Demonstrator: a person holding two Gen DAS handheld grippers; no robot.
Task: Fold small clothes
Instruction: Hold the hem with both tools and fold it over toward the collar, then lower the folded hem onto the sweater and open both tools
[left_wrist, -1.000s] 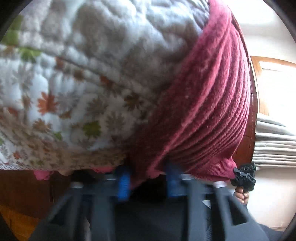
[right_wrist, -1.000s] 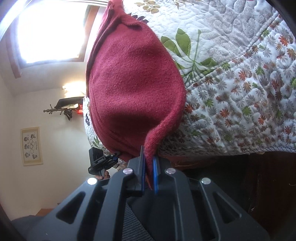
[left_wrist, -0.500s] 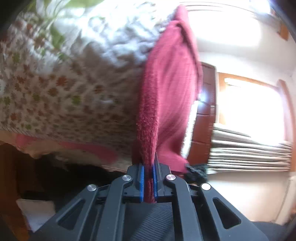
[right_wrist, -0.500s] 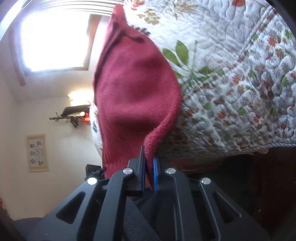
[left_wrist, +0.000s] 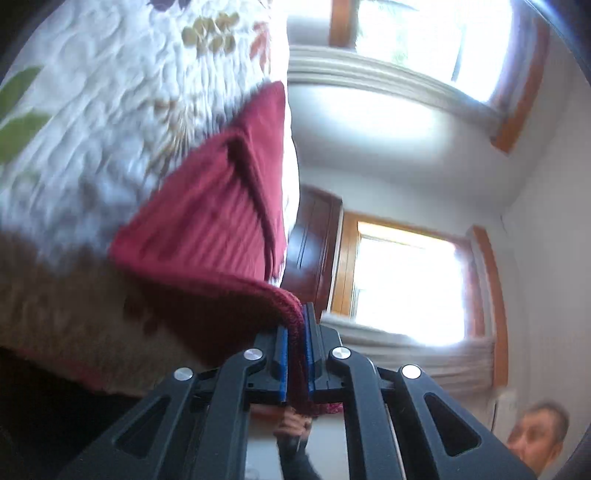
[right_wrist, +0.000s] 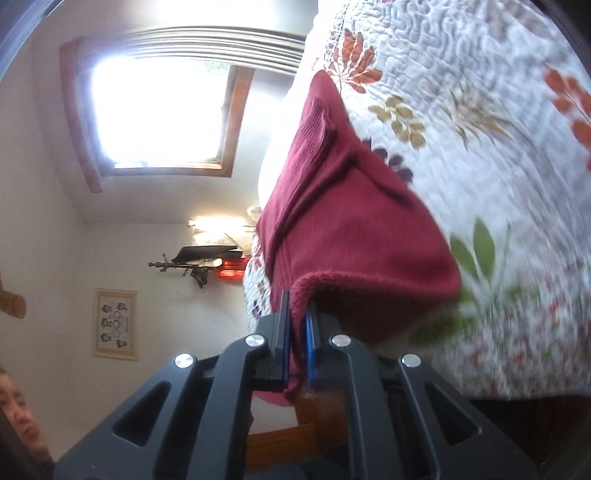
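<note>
A bedroom with bright wood-framed windows and a framed print on the wall, its marks too small to read. A dark red knit garment lies on the leaf-patterned quilt. The left gripper is clamped on one fuzzy edge; the right gripper is clamped on another edge.

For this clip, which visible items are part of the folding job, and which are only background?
Job:
- red knit garment, near edge lifted
- left gripper, shut on that edge
- right gripper, shut on that edge
- floral quilt under the garment

Background:
- window
- framed picture
- wall lamp
</note>
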